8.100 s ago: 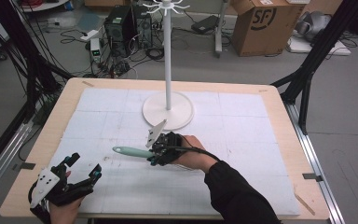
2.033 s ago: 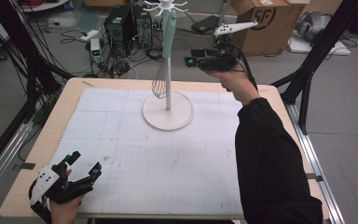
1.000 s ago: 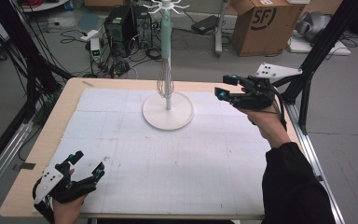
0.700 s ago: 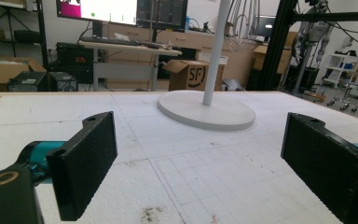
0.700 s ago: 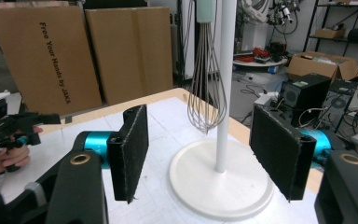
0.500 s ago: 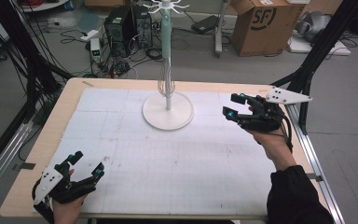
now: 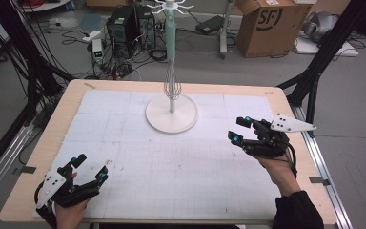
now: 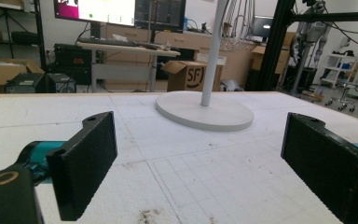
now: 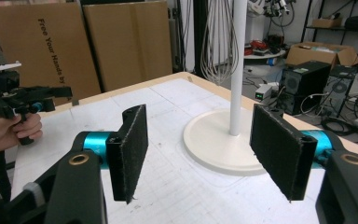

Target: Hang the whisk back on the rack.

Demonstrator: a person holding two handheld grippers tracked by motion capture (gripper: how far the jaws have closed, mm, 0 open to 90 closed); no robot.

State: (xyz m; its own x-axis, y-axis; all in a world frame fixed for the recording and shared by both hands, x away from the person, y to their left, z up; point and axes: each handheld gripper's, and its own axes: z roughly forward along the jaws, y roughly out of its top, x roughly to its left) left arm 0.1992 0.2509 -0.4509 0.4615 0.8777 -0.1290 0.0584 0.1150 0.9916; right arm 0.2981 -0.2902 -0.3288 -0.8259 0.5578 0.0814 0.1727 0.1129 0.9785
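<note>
One whisk [image 7: 172, 85] is counted. It hangs with its mint handle up against the pole of one white stand [image 7: 171, 113], the wire loops ending just above the round base. The stand is placed on the surface [image 7: 124, 88] at the far middle, on a white gridded mat [image 7: 181, 167]. In the right gripper view the whisk wires [image 9: 218, 42] are seen just beside the pole, to its left.

Two grippers are counted, one per hand. The left gripper [image 7: 89, 168] is held at the near left corner, close to the near edge of the surface. Its jaws are spread wide, and nothing is held between them; in the left gripper view [image 8: 200, 172] bare mat is seen between the two pads. The right gripper [image 7: 238, 130] is held over the right side of the mat, near the right edge and to the right of the stand base. Its jaws are likewise parted wide and empty; in the right gripper view [image 9: 198, 154] the base is framed between them.

The two grippers are kept well apart. The middle of the mat between them is bare. The whisk is touched by neither gripper. Beyond the far edge, one cardboard box [image 7: 266, 26] and cables lie on the floor.
</note>
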